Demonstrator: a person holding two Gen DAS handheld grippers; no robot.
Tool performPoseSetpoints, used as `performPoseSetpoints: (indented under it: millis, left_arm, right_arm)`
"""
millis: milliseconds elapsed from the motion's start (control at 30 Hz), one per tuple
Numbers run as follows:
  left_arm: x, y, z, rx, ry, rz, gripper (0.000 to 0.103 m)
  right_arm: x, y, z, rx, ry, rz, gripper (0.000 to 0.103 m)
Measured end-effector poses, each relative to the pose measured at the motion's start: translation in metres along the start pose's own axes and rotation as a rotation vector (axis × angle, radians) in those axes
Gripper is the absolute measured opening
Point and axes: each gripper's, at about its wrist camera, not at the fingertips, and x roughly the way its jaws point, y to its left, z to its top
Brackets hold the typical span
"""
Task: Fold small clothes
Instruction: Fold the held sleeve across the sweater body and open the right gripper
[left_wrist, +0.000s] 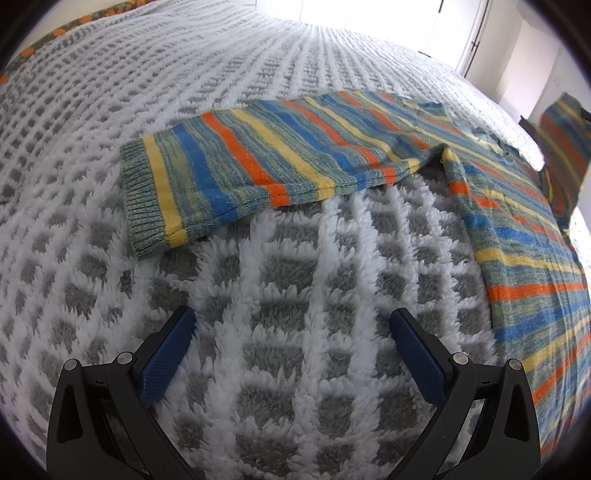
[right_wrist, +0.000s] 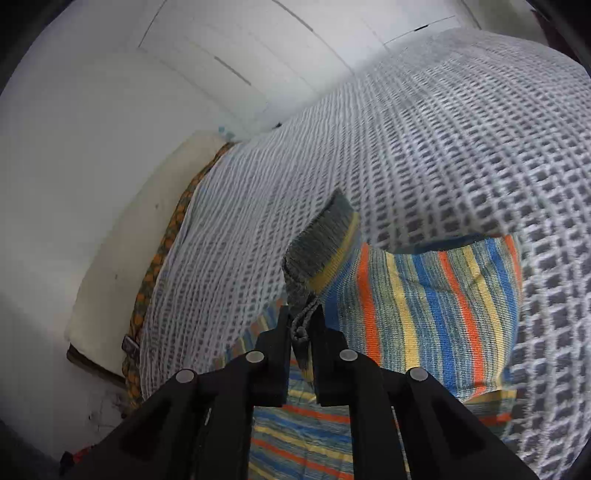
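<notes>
A small striped knit sweater (left_wrist: 524, 236) in blue, orange, yellow and grey-green lies on a bed. Its left sleeve (left_wrist: 258, 166) stretches flat toward the left, ending in a ribbed grey cuff (left_wrist: 142, 206). My left gripper (left_wrist: 291, 325) is open and empty, hovering over the blanket just below that sleeve. My right gripper (right_wrist: 301, 314) is shut on the ribbed cuff (right_wrist: 321, 236) of the other sleeve (right_wrist: 424, 306) and holds it lifted above the sweater body (right_wrist: 303, 435). The lifted sleeve also shows at the right edge of the left wrist view (left_wrist: 565, 147).
The bed is covered by a fluffy white and grey waffle-pattern blanket (left_wrist: 277, 369). An orange-patterned sheet edge (right_wrist: 159, 258) runs along the far side next to a white wall (right_wrist: 74, 147). A bright window or door (left_wrist: 369, 22) lies beyond the bed.
</notes>
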Motion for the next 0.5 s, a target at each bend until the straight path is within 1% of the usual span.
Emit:
performPoseSetpoints:
  millis: [33,67,133,167,200,233,267,300,367,400,433,467,500]
  left_arm:
    - [-0.001,0.002,-0.001,0.002,0.000,-0.014,0.103]
    - [-0.001,0.002,-0.001,0.003,0.000,-0.015,0.103]
    - [-0.003,0.004,-0.004,0.013,-0.015,-0.025,0.103]
    - [-0.003,0.004,-0.007,0.016,-0.025,-0.025,0.103]
    - [-0.002,0.002,-0.011,0.025,-0.058,-0.011,0.103]
    - [-0.004,0.001,-0.011,0.026,-0.060,-0.009,0.103]
    - [-0.003,-0.001,-0.013,0.035,-0.073,0.002,0.103]
    - [-0.001,-0.003,-0.013,0.044,-0.076,0.013,0.103]
    - [0.001,-0.004,-0.013,0.043,-0.075,0.011,0.103]
    - [0.001,-0.002,-0.012,0.037,-0.075,0.001,0.103]
    - [0.002,-0.001,-0.013,0.033,-0.075,-0.006,0.103]
    - [0.002,-0.001,-0.013,0.031,-0.075,-0.011,0.103]
    - [0.002,0.001,-0.012,0.028,-0.063,-0.027,0.103]
  right_arm:
    - [0.020,0.005,-0.005,0.001,0.046,-0.007,0.045]
    - [0.032,0.008,-0.010,0.000,0.068,-0.017,0.059]
    - [0.028,0.004,-0.010,-0.007,0.046,-0.027,0.059]
    - [0.019,-0.001,-0.008,-0.001,0.026,-0.049,0.059]
    - [0.011,-0.008,-0.005,0.007,0.013,-0.090,0.058]
    - [0.001,-0.019,0.001,0.014,0.014,-0.131,0.055]
    - [0.000,-0.028,0.003,0.022,0.025,-0.157,0.053]
    - [0.000,-0.038,0.006,0.035,0.050,-0.164,0.049]
    - [0.015,-0.062,0.000,0.072,0.125,-0.188,0.046]
    - [0.025,-0.077,-0.007,0.079,0.171,-0.240,0.044]
    - [0.037,-0.094,-0.016,0.070,0.224,-0.360,0.044]
    - [0.044,-0.116,-0.028,0.076,0.280,-0.515,0.043]
    - [0.043,-0.137,-0.038,0.111,0.308,-0.622,0.027]
